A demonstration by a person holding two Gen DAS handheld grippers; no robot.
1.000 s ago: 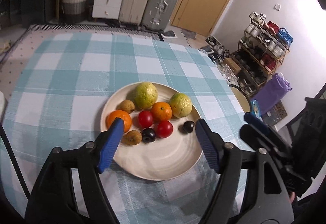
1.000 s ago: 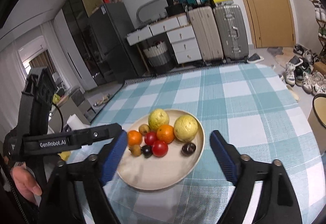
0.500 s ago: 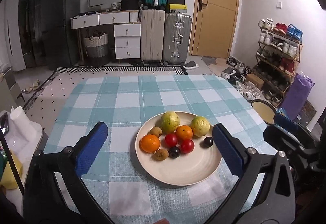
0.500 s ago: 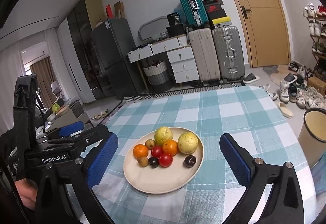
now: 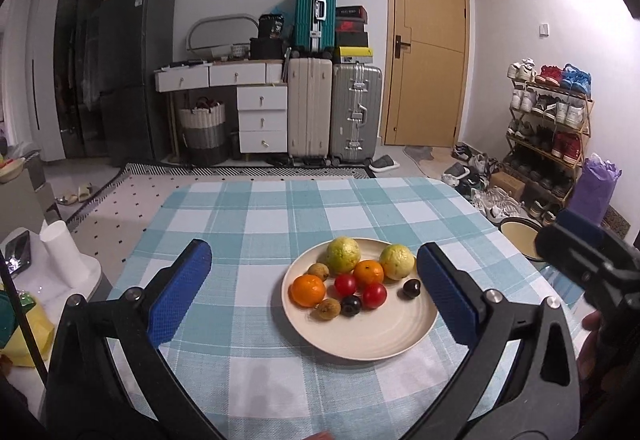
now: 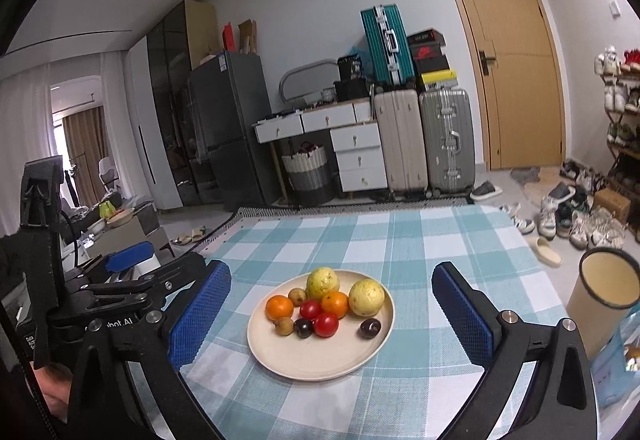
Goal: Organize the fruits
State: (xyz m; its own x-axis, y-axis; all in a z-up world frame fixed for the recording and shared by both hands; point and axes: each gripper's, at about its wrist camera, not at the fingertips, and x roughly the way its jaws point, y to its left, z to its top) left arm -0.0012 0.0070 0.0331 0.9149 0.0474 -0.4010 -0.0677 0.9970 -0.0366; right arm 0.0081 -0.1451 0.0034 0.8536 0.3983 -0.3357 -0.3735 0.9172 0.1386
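A cream plate (image 5: 372, 336) (image 6: 312, 356) sits on the blue checked tablecloth (image 5: 260, 224). On it lie two yellow-green guavas (image 5: 343, 254) (image 5: 397, 261), two oranges (image 5: 307, 290) (image 5: 368, 272), two red tomatoes (image 5: 345, 284) (image 5: 374, 295), two brown longans (image 5: 319, 271) (image 5: 329, 308) and two dark plums (image 5: 351, 305) (image 5: 411, 288). My left gripper (image 5: 314, 292) is open and empty, held above the near side of the table. My right gripper (image 6: 332, 314) is open and empty, also held back above the plate.
A cream bin (image 6: 604, 304) stands by the table's right edge. A white cup (image 5: 60, 254) stands on a side stand at the left. Suitcases (image 5: 334, 111), drawers and a door stand beyond the table's far edge; a shoe rack (image 5: 548, 119) is at the right.
Both grippers have pulled back and up from the plate and tilted level, so the plate looks smaller and more of the room shows. Both stay open and empty.
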